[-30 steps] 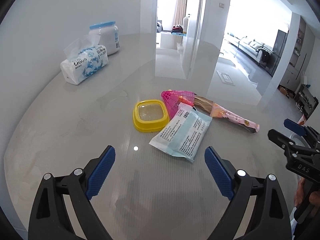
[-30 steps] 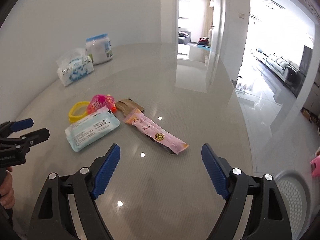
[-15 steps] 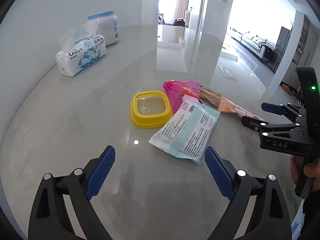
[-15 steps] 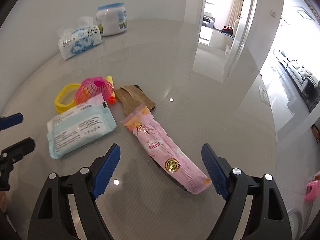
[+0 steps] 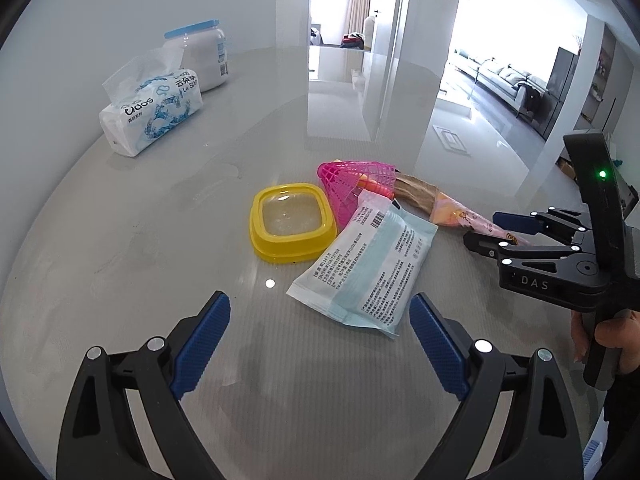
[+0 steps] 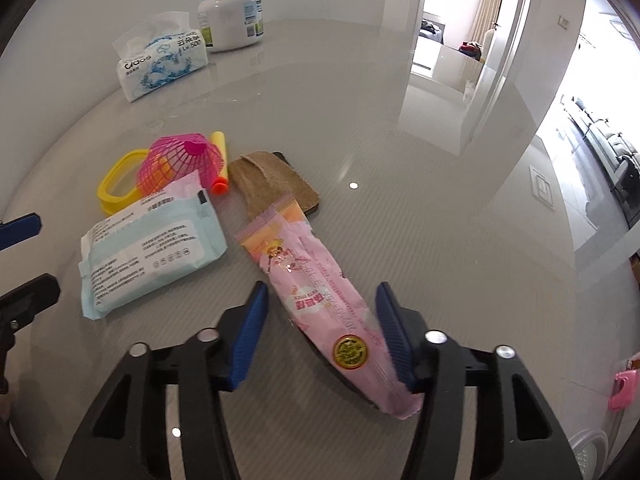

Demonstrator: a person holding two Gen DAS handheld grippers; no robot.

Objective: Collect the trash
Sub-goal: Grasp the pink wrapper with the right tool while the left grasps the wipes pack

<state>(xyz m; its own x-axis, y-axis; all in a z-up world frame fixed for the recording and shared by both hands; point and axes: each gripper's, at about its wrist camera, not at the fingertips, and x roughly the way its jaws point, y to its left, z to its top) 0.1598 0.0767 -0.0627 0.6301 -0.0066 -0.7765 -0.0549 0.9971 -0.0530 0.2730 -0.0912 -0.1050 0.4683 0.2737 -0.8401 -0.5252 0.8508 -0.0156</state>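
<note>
Right gripper (image 6: 320,328) straddling the pink wrapper (image 6: 320,300) on the glossy grey table (image 6: 400,160); its jaws apart, not yet clamped.

The wrapper is a long, crinkled plastic sleeve with a gold seal near its close end; its long axis runs from between the blue ribbed pads away and leftward, the torn far end lying on a brown woven cloth (image 6: 272,184); the right pad touches its edge, the left stands just beside it; a flat pale-blue wipes pack (image 6: 152,248) lies left of it, partly over a pink mesh cone (image 6: 180,164) and beside a yellow square-rimmed lid (image 5: 290,222); the left gripper (image 5: 320,340) hovers wide apart, short of the pack, holding nothing.
</note>
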